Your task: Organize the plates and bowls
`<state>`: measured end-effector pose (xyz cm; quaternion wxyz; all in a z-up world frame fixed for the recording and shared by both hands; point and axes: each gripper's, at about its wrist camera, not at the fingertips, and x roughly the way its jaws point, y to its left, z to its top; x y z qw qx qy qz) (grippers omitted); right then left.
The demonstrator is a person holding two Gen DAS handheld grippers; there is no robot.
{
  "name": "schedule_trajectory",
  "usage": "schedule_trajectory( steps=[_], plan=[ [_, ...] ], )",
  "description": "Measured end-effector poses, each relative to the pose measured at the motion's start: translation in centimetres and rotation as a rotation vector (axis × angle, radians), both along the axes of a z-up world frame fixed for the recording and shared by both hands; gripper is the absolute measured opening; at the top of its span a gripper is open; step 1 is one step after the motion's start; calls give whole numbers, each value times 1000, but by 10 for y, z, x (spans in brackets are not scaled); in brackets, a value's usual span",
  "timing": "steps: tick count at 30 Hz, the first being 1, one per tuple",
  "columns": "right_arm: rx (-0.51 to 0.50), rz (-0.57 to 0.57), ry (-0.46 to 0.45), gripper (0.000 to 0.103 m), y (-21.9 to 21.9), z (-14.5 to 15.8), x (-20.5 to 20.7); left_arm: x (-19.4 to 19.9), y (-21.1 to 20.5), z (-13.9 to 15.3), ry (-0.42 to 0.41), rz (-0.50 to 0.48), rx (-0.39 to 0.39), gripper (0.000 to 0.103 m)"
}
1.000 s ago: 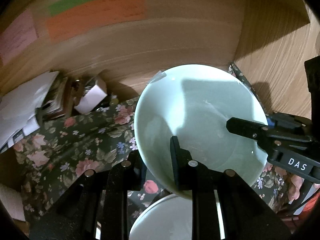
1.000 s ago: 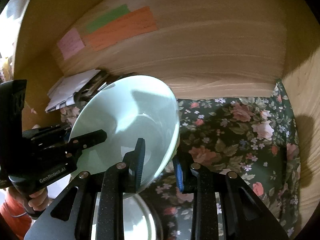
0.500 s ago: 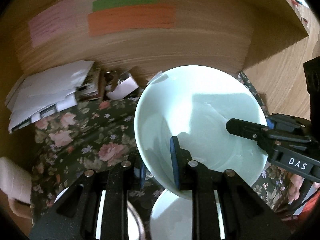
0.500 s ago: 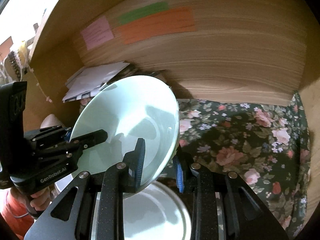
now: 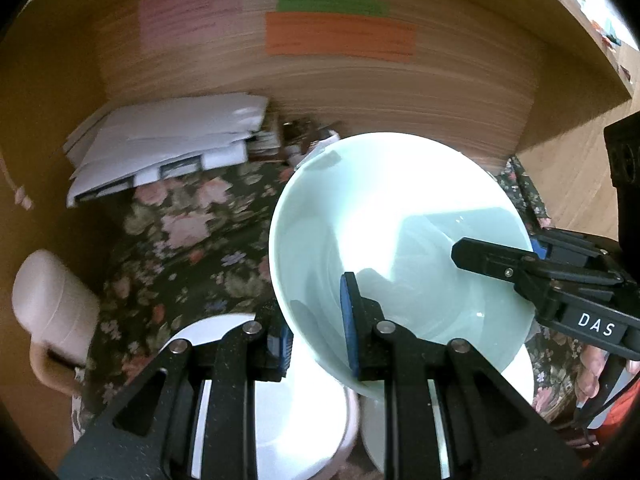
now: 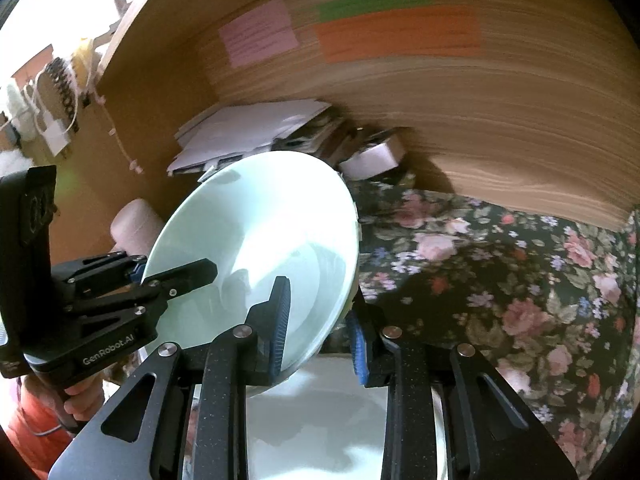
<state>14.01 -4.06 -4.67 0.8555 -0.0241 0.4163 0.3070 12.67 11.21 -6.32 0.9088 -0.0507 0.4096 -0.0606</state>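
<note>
A pale green bowl hangs tilted in the air, held by its rim on two sides. My left gripper is shut on the near rim, one pad inside and one outside. My right gripper is shut on the opposite rim; in the left wrist view the right gripper comes in from the right. The left gripper shows at the bowl's left in the right wrist view. Under the bowl lie a white plate and another pale dish, partly hidden by the fingers.
A dark floral cloth covers the shelf floor inside a wooden cubby with coloured notes on its back wall. A pile of white papers and a small white box sit at the back. A pink mug stands at the left.
Both grippers have carried the bowl leftward across the cloth. The dishes below and the pink mug have come into view; both grips on the rim are unchanged.
</note>
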Motion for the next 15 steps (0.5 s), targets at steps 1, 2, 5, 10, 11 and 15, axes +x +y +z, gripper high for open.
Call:
schedule_trajectory(
  steps=[1, 2, 5, 10, 11, 15],
  plan=[
    [-1, 8, 2, 25, 4, 0, -2, -3, 4, 0, 1, 10, -2, 21],
    [-1, 17, 3, 25, 8, -1, -3, -6, 8, -1, 2, 19, -4, 21],
    [-4, 47, 10, 25, 21, -5, -7, -14, 20, -5, 6, 47, -9, 21],
    [-8, 86, 30, 25, 41, -13, -14, -27, 38, -14, 21, 91, -15, 21],
    [-7, 92, 35, 25, 44, -15, -15, -30, 41, -15, 23, 98, -15, 21],
    [-10, 122, 58, 25, 57, -23, -20, -42, 53, -23, 34, 126, -13, 21]
  ],
)
